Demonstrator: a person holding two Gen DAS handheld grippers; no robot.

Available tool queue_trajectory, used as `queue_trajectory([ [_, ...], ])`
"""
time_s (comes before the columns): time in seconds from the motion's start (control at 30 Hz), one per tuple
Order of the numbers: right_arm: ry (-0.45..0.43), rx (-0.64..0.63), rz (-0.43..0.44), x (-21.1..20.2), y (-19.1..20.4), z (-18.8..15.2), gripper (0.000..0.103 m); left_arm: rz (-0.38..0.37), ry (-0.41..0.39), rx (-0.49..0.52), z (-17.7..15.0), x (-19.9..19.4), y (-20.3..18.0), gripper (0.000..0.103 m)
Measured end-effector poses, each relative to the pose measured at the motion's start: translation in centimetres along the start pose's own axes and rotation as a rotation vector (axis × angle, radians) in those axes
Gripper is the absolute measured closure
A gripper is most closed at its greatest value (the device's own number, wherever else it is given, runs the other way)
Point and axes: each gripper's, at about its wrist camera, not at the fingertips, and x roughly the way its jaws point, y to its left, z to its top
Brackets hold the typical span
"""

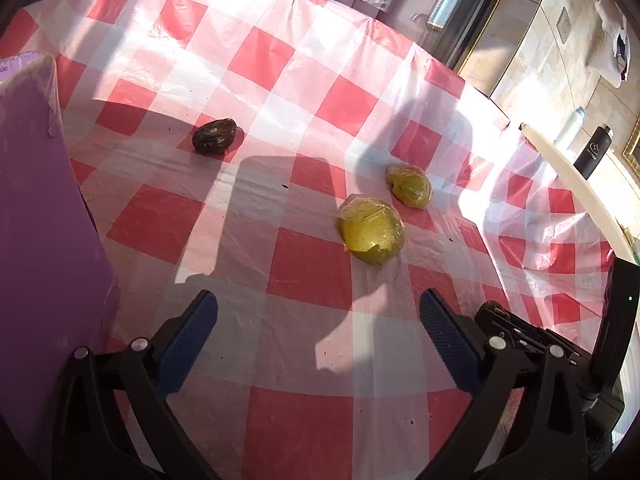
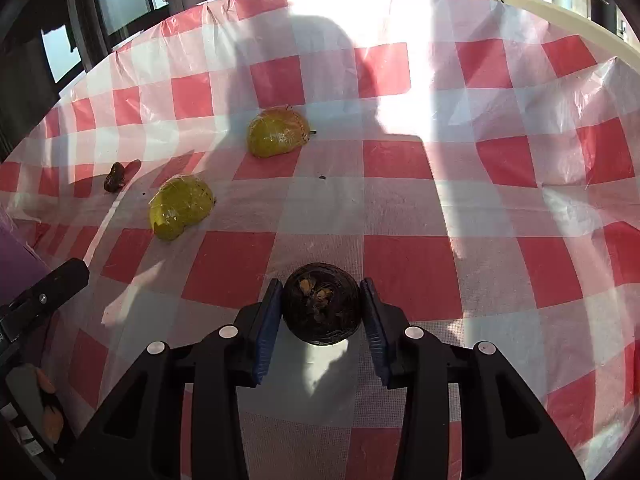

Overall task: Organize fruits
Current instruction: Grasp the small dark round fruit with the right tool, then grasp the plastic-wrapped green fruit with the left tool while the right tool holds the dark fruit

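Right tongs (image 2: 322,312): clamped on dark round fruit (image 2: 322,304), pads on its widest flanks, just above checked cloth (image 2: 412,272).
Left tongs (image 1: 318,344): gaping, nothing btwn pads, over cloth.
Handling: dark fruit looks small, light, firm-shelled, prob. rough enough not to slip; mid-girth grip seems right.
Wrapped yellow fruits: near one (image 2: 180,206), far one (image 2: 278,132), film likely slick, flesh soft; take gently across middle.
Second dark fruit (image 1: 214,136): far left.
Hard to tell: purple bin (image 1: 44,220) cut off at edge, inside unseen; glare washes out far cloth.
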Motion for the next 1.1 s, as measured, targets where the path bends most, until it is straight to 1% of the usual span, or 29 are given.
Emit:
queue_trajectory([
  [0.17, 0.004, -0.047, -0.047, 0.6, 1.0, -0.3, 0.061, -0.001, 0.022, 0.016, 0.0, 0.4, -0.1, 0.002],
  [0.3, 0.001, -0.05, -0.042, 0.6, 1.0, -0.4, 0.062, 0.002, 0.06, 0.032, -0.1, 0.9, -0.5, 0.002],
  [0.37, 0.001, -0.047, -0.028, 0.6, 0.8, -0.5, 0.063, 0.022, 0.079, 0.06, 0.0, 1.3, -0.9, 0.002],
  [0.5, 0.0, -0.015, 0.01, 0.7, 0.2, -0.5, 0.064, 0.077, 0.097, 0.073, 1.2, 2.9, -1.8, 0.002],
  [0.6, -0.001, -0.005, 0.022, 0.8, 0.2, -0.5, 0.063, 0.138, 0.125, 0.113, 2.7, 5.5, -3.4, 0.002],
  [0.73, -0.002, -0.003, 0.029, 0.9, 0.1, -0.6, 0.062, 0.168, 0.147, 0.172, 4.6, 8.8, -5.7, 0.003],
  [0.87, -0.003, -0.005, 0.036, 0.9, 0.1, -0.8, 0.06, 0.233, 0.168, 0.242, 5.6, 11.3, -7.5, 0.003],
  [0.9, -0.003, -0.006, 0.037, 1.0, 0.1, -0.8, 0.06, 0.262, 0.178, 0.275, 5.5, 11.8, -8.0, 0.005],
  [0.93, -0.003, -0.008, 0.037, 1.0, 0.1, -0.8, 0.059, 0.257, 0.177, 0.293, 5.4, 11.8, -8.3, 0.01],
  [1.0, -0.003, -0.011, 0.038, 1.0, 0.1, -0.8, 0.059, 0.252, 0.167, 0.304, 5.0, 11.4, -8.5, 0.014],
  [1.07, -0.004, -0.012, 0.038, 1.0, 0.1, -0.9, 0.058, 0.233, 0.151, 0.329, 4.3, 10.6, -8.7, 0.026],
  [1.1, -0.005, -0.011, 0.04, 1.0, 0.0, -0.9, 0.058, 0.22, 0.133, 0.348, 3.9, 10.1, -8.8, 0.041],
])
